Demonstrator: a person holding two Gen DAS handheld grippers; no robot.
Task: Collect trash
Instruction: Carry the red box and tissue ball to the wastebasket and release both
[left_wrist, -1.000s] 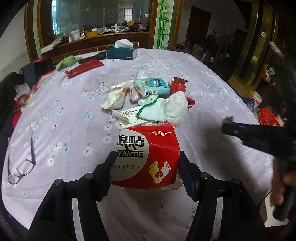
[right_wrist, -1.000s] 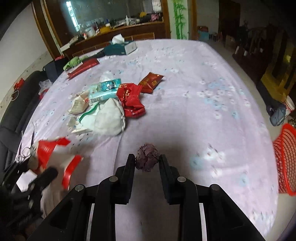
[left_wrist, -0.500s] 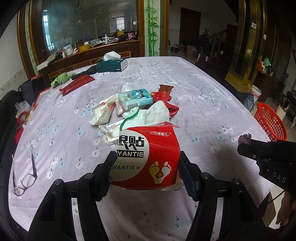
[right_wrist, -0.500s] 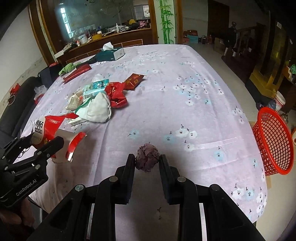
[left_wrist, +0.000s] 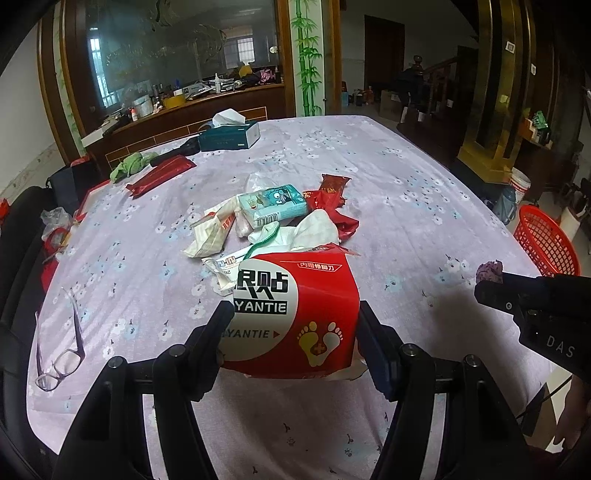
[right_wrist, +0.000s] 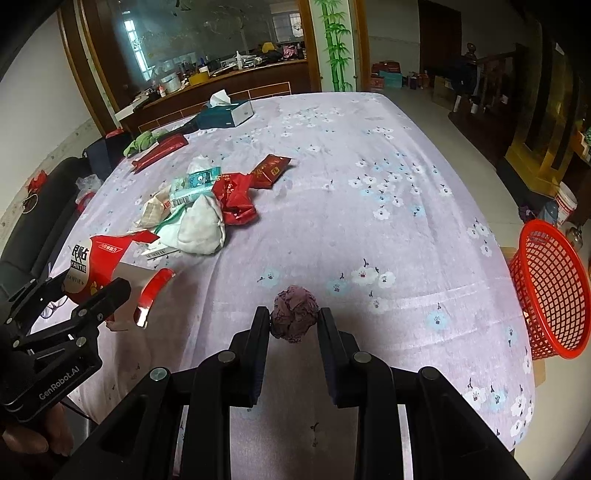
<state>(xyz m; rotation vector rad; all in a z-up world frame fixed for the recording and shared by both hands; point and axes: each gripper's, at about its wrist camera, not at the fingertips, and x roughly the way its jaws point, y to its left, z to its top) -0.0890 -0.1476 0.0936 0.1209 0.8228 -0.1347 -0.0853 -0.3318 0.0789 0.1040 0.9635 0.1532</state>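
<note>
Jaws of left gripper (left_wrist: 295, 325) clamp the red box (left_wrist: 295, 314); right gripper (right_wrist: 294, 323) pinches the purple wad (right_wrist: 294, 313).

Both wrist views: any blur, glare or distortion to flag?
Left wrist view: sharp, print on the red box in the left gripper reads clearly; fisheye bends the table edges, corners vignette black. Right wrist view: also sharp, the purple wad in the right gripper crisp; the glass partition is hazy with reflections; soft shadow beneath the grippers.
</note>
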